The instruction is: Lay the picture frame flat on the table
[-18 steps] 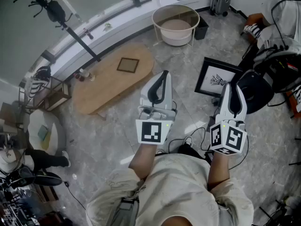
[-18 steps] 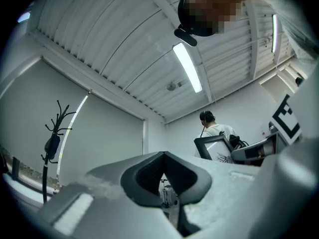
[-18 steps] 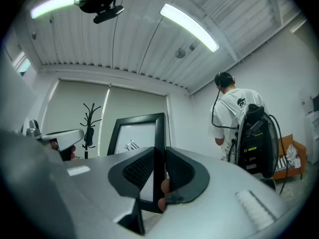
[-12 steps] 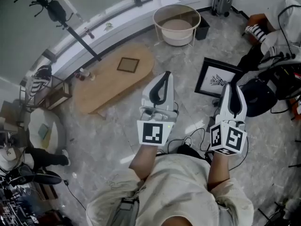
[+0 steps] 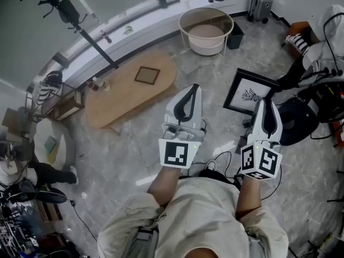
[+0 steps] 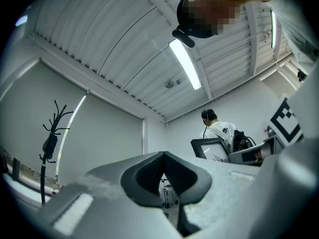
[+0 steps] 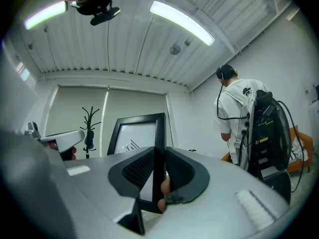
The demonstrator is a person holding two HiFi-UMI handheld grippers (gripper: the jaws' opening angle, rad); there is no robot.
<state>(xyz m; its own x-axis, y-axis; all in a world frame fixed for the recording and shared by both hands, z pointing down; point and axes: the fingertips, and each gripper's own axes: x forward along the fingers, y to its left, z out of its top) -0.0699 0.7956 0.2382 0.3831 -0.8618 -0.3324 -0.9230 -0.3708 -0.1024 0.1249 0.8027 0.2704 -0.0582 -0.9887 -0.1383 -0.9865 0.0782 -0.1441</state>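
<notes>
While its thin black rim is pinched between the ribbed dark pads of the right gripper (image 5: pixel 267 103), the rectangular picture frame (image 5: pixel 249 93), with a white mat and dark drawing, is held upright above grey marbled floor (image 5: pixel 129 144) at the head view's right. Near centre frame, the left gripper (image 5: pixel 193 88) has its curved jaws closed on nothing. An oval wooden table (image 5: pixel 121 95) lies at upper left, well apart.
</notes>
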